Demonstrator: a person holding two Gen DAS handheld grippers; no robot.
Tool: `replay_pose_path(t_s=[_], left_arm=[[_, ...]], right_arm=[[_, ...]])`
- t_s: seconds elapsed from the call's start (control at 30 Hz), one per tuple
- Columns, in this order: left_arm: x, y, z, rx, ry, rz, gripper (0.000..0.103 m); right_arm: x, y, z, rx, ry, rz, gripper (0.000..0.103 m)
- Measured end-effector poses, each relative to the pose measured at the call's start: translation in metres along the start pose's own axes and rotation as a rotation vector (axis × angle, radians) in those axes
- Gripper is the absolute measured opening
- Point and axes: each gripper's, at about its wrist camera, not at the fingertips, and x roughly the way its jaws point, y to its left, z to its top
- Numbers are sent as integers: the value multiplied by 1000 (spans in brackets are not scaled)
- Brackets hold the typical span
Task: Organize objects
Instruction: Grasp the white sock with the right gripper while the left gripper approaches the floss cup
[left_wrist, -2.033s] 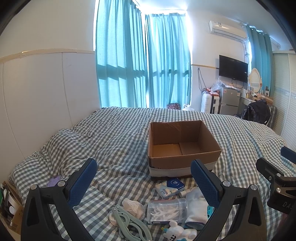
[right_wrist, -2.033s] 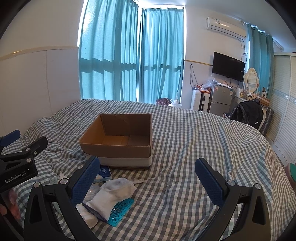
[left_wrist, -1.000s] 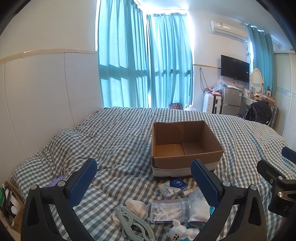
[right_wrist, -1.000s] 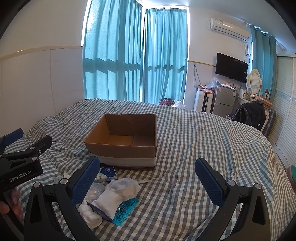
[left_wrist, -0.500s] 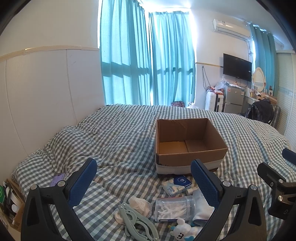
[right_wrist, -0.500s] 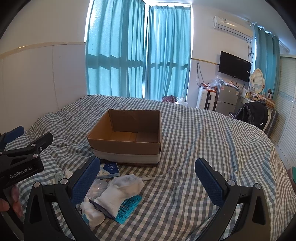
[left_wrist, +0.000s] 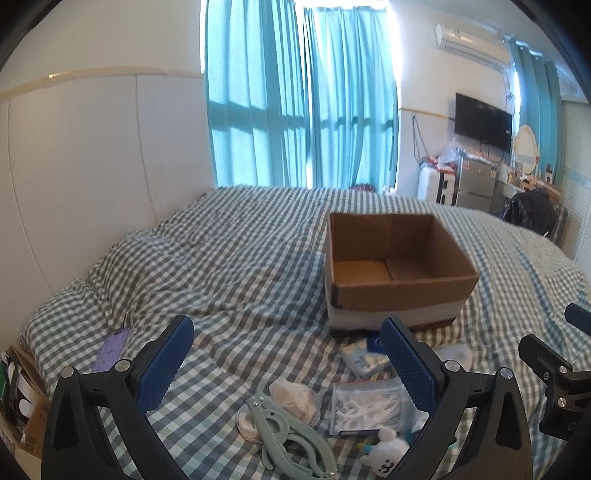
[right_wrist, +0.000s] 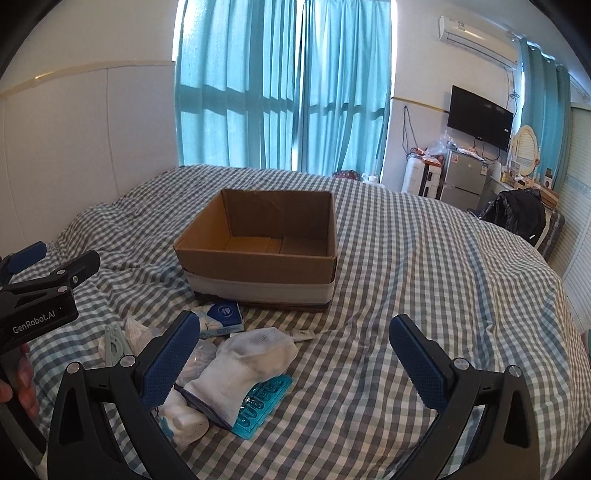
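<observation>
An open, empty cardboard box (left_wrist: 397, 280) (right_wrist: 258, 266) sits on the checked bed. In front of it lies a pile of small things: a green folding hanger (left_wrist: 288, 439), a clear bag of white picks (left_wrist: 365, 406), a tissue pack (left_wrist: 364, 356) (right_wrist: 221, 317), a white sock (right_wrist: 247, 365), a blue blister pack (right_wrist: 262, 406) and a small white plush toy (left_wrist: 384, 452) (right_wrist: 184, 421). My left gripper (left_wrist: 291, 363) is open and empty above the pile. My right gripper (right_wrist: 299, 360) is open and empty, to the right of the pile.
A purple phone (left_wrist: 110, 349) lies at the bed's left edge. A white wall panel (left_wrist: 92, 166) borders the left. Teal curtains (left_wrist: 303, 99), a TV (right_wrist: 480, 116), a small fridge (right_wrist: 463, 177) and a black bag (right_wrist: 517, 216) stand beyond the bed.
Both grippers have drifted slightly to the left and forward, so the box and the pile sit further right in both views. Both stay open and empty.
</observation>
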Motion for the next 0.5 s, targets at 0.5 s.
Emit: replay_pose_path(t_s=[0.5], left_arm=[[74, 17, -67, 37, 282, 57, 91]], right_arm=[[109, 21, -29, 15, 246, 97, 91]])
